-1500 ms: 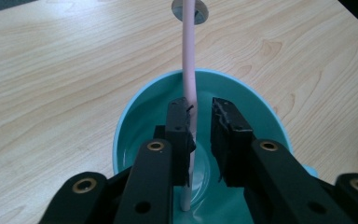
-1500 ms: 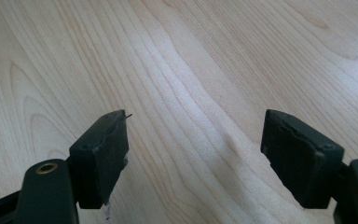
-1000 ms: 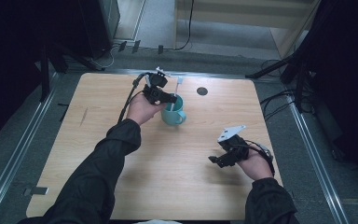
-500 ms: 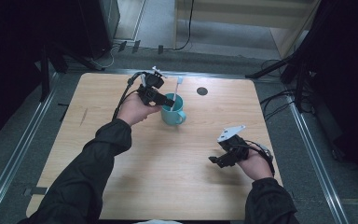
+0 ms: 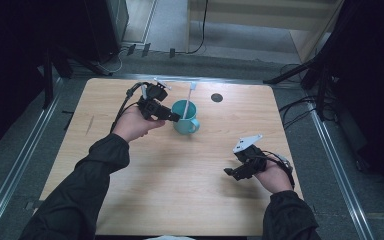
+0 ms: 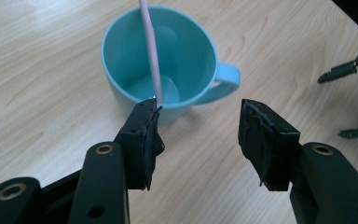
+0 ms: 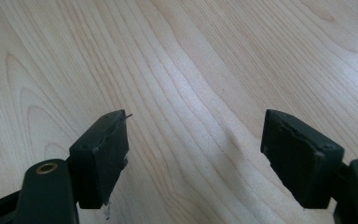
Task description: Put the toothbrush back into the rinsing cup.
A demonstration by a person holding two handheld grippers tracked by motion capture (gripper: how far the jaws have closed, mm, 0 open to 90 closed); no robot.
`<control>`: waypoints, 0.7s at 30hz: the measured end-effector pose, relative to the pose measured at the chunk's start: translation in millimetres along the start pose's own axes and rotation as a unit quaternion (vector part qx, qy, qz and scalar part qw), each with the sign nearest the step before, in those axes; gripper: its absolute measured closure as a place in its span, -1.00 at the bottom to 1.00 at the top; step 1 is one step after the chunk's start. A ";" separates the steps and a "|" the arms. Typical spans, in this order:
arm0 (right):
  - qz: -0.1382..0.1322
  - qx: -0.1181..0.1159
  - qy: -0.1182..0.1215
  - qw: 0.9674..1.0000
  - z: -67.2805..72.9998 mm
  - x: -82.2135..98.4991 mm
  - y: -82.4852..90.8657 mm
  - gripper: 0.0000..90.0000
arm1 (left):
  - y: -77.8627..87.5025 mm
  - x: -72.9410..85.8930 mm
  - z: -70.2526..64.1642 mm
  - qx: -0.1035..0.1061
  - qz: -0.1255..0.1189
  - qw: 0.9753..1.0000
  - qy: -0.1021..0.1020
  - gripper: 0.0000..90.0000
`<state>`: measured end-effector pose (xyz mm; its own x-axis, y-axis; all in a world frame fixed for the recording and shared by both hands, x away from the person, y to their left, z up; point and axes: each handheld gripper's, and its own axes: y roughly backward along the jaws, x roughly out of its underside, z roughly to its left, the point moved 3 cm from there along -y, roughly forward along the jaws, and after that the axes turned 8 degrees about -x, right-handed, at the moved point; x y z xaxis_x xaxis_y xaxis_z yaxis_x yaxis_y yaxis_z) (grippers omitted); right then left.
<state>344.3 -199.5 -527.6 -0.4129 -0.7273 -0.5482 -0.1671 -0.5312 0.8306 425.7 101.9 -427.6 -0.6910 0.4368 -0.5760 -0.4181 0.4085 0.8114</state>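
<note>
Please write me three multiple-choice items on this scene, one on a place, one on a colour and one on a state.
1. Where does the stick stand?
A. Flat on the table
B. Inside the mug
C. In the right claw

2. What colour is the mug?
A. Teal
B. Red
C. White

3. How are the left claw's jaws?
A. Shut on the stick
C. Shut on the mug's handle
B. Open, holding nothing

Key: 1 B, the stick rises out of the mug, leaning on its rim. 2 A, the left claw view shows teal inside and out. 3 B, the jaws have just been opening and stand apart with bare table between them, short of the mug.
</note>
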 end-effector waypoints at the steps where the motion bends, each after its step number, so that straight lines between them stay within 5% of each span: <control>1: 0.000 0.000 0.000 1.000 -0.1 0.0 -0.1 -0.49 | 1.6 4.0 0.9 -0.002 0.002 1.000 0.000 0.05; 21: -0.004 0.001 -0.006 1.000 3.1 -0.2 0.2 -0.51 | 13.6 64.3 13.4 0.000 0.000 1.000 0.020 -0.02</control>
<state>341.5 -198.1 -527.0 -0.4214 -0.7180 -0.5540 -0.1727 -0.5362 0.8263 383.5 146.3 -454.9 -0.7145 0.4044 -0.5709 -0.4180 0.4078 0.8118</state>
